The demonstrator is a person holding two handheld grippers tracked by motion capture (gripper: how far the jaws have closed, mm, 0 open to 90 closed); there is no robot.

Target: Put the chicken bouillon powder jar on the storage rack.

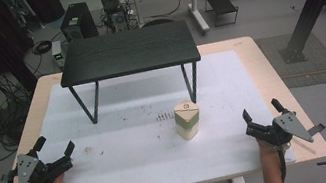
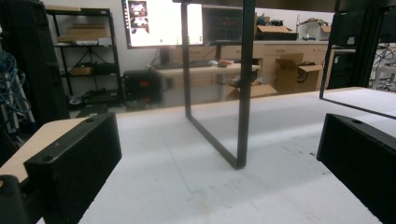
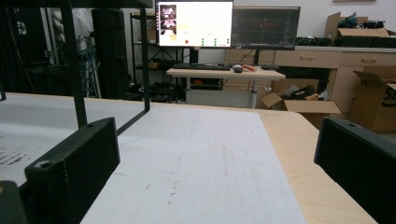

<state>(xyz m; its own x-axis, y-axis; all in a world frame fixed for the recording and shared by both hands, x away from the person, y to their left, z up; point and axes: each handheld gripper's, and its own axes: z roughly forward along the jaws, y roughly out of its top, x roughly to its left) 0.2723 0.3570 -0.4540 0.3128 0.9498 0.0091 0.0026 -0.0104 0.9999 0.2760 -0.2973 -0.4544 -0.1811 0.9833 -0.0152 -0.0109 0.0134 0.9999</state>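
High view, wedge-topped cream carton (image 1: 187,119), spread black claws

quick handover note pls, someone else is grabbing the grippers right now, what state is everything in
Left gripper: open, holding nothing, resting near the front left of the white mat.
Right gripper: open, holding nothing, near the front right edge of the mat.
Small carton: stands upright on the mat, right of centre, just in front of the right legs of the black stand. It is closer to the right gripper and neither gripper touches it.
Done: nothing that can be seen; the carton looks untouched.
Left: all of the handling. The right gripper probably has the shorter reach to the carton.
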